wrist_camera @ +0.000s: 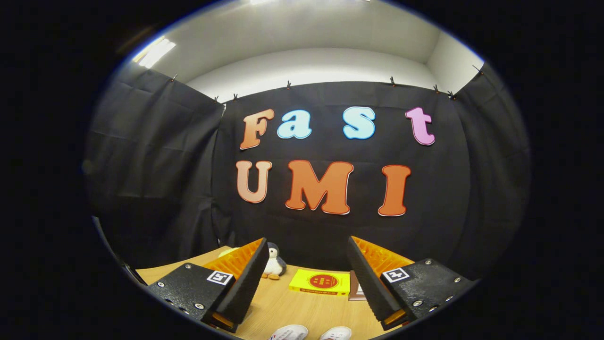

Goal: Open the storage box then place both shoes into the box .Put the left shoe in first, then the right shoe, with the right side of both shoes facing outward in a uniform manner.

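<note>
White shoe toes, left [289, 332] and right [336, 333], poke up just beneath my gripper [306, 278], fingers spread wide, nothing between. Wooden table [302, 309] under all. Yellow box [321, 282] lying flat beyond fingers. Penguin plush [273, 262] behind left finger, near cloth wall.
</note>
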Action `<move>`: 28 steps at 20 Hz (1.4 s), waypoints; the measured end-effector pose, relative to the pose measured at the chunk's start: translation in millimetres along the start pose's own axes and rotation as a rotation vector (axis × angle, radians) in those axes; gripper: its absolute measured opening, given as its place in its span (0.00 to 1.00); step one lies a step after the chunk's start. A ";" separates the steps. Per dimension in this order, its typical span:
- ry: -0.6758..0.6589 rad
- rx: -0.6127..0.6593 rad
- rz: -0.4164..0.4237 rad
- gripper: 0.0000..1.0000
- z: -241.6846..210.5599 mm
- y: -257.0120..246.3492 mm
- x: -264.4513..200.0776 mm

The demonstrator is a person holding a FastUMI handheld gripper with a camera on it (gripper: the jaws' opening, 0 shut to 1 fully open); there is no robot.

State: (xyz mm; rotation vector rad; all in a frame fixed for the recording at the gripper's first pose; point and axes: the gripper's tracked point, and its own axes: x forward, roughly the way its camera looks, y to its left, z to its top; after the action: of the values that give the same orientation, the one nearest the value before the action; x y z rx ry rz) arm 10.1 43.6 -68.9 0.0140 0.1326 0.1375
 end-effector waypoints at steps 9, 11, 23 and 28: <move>0.249 0.134 0.161 0.99 -93.8 53.2 -1.4; 0.340 0.190 0.216 0.99 -122.0 71.1 -4.5; 0.836 0.584 0.483 0.97 -263.0 173.0 -43.0; 0.907 0.699 0.529 0.97 -286.9 195.3 -46.0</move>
State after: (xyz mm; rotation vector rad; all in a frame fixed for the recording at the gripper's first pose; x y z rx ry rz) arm -99.7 232.1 -342.7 0.6934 1.0817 0.6167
